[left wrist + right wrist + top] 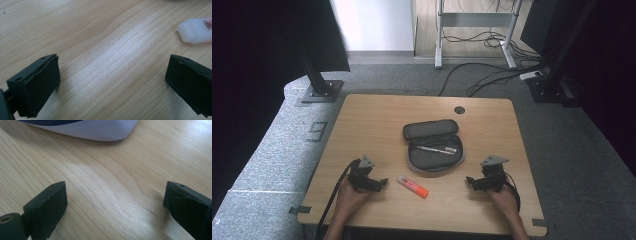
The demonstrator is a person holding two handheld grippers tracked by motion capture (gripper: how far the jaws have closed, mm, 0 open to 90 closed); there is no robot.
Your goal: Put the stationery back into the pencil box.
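**Both tongs wide and empty; highlighter and open case between them**

While the high view takes in the whole wooden bench [362, 120], each gripper view gives only a close patch of its grain. From above, the left tongs [381, 183] rest near the front edge on the person's left, and the right tongs [472, 182] sit opposite, well apart. Between them lies a highlighter [412, 186], pale body with an orange end, flat on the bench and just beside the left tongs.

Left gripper view: jaws stand wide with bare wood between them, holding nothing. The highlighter's whitish end [196, 30] shows at the upper right, with a printed barcode that the high view is too small to resolve. It is apart from both jaws.

Right gripper view: jaws likewise wide, nothing between them. A rounded grey fabric edge of the pencil case [100, 131] lies ahead, not touching the jaws.

The high view alone shows the pencil case [422, 167] unzipped and folded open at bench centre. Its near half holds a silver pen [435, 149] lying crosswise. The far half looks dark; contents cannot be made out.
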